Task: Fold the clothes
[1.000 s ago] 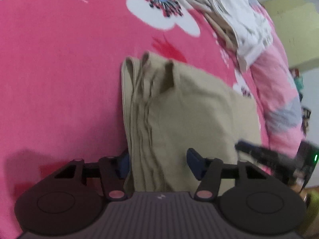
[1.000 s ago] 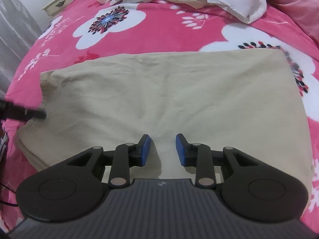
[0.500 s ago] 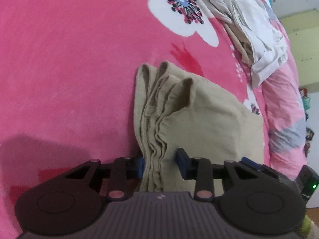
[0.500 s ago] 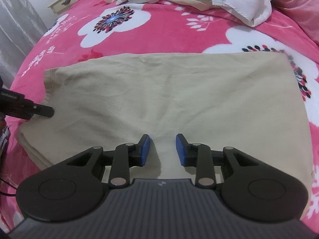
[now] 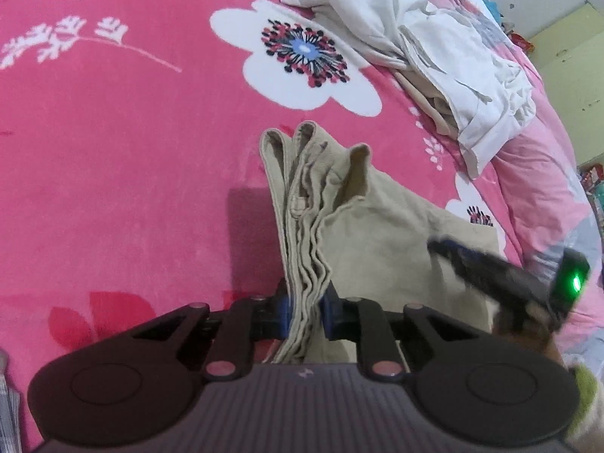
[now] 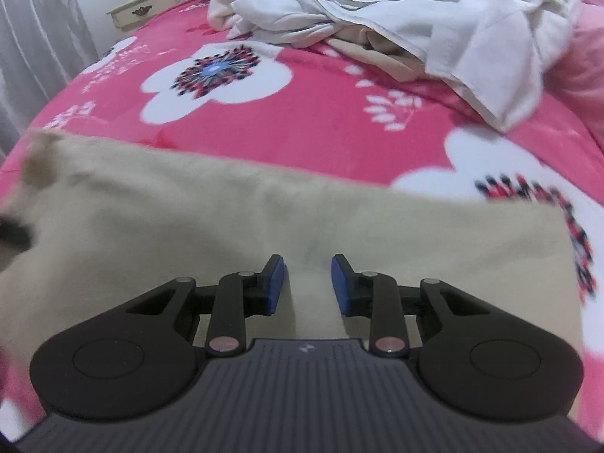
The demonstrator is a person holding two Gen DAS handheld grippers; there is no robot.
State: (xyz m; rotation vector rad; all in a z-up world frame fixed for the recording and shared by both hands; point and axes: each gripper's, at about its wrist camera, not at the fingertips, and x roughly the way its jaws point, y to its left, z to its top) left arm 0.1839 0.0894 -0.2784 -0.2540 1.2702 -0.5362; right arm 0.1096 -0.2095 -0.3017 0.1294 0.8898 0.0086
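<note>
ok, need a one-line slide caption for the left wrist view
Left gripper clamps the stacked edge of folded beige trousers on a pink floral blanket; unfolded white clothes wait behind.

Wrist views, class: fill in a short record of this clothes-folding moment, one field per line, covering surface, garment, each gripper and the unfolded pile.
surface: pink floral blanket
garment: beige garment, lying partly folded on the blanket
left gripper: jaws have just been closing; now shut on the layered edge of the beige garment
right gripper: open over the middle of the garment, cloth showing between the pads, not pinched
unfolded pile: white clothes heaped at the far side of the blanket
</note>
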